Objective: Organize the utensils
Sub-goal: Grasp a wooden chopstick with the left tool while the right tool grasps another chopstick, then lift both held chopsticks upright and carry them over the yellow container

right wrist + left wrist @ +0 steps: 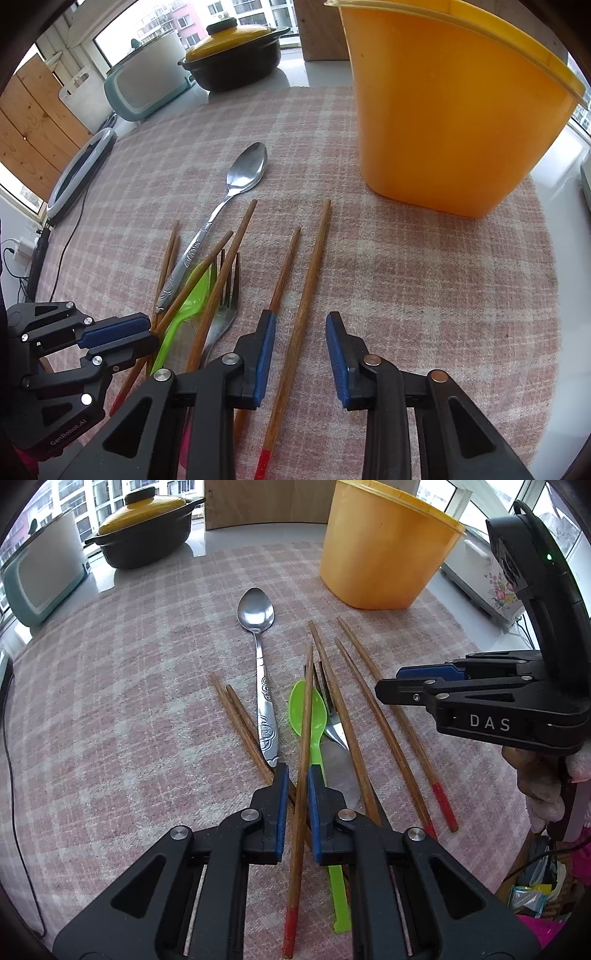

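My left gripper [297, 775] is shut on a wooden chopstick [303, 738] with a red end, which lies across a green plastic spoon [308, 709]. A steel spoon [258, 627], a fork [332, 716] and several more chopsticks [376, 716] lie on the checked cloth. The orange plastic holder [380, 546] stands at the back right. My right gripper [301, 325] is open, its pads on either side of a chopstick [306, 291] that lies on the cloth. The left gripper also shows in the right wrist view [122, 332].
A dark pot with a yellow lid [144, 531] and a teal-white appliance [40, 579] stand at the back left. A floral white appliance [484, 579] sits right of the holder. A black cable [14, 775] runs along the cloth's left edge.
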Demonstrator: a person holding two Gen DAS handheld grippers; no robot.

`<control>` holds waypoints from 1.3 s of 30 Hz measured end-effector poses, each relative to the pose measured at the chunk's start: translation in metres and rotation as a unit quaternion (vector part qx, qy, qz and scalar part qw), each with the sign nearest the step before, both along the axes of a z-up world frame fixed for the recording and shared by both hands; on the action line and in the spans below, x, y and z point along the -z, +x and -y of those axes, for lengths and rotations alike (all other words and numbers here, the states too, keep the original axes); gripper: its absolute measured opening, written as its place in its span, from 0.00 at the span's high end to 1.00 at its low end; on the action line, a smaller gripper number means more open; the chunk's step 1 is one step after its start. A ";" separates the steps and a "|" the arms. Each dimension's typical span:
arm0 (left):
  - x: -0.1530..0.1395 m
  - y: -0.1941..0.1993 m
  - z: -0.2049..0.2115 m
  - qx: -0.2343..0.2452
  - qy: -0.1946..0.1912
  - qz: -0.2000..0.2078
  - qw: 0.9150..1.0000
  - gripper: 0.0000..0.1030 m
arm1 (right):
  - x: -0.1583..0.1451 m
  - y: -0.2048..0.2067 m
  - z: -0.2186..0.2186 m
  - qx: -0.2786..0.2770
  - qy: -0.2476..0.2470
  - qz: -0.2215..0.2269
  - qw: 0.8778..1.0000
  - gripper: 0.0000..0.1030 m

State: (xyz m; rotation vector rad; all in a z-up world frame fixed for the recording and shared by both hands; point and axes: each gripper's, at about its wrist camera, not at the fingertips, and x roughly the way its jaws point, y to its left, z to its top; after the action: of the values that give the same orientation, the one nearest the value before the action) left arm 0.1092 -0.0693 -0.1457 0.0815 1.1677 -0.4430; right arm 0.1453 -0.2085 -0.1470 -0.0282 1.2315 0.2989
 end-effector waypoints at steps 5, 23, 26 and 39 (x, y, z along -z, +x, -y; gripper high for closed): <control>0.002 0.002 0.002 0.004 0.009 0.004 1.000 0.93 | 0.002 0.003 -0.004 -0.002 -0.007 -0.004 1.000 0.72; 0.002 0.013 -0.010 -0.026 -0.040 -0.012 0.999 0.96 | 0.008 0.014 -0.011 -0.008 0.010 -0.023 1.000 0.96; 0.000 0.012 -0.015 -0.034 -0.044 -0.010 0.998 0.96 | 0.008 0.012 -0.008 -0.004 0.019 -0.023 1.000 0.96; -0.016 0.004 -0.030 -0.060 -0.050 0.012 0.997 0.96 | -0.020 -0.008 0.017 0.015 0.074 0.008 0.997 0.97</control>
State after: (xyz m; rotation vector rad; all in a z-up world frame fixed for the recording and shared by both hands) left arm 0.1136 -0.0392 -0.1296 -0.0698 1.1178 -0.3934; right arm 0.1376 -0.2250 -0.1270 0.1168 1.1908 0.3620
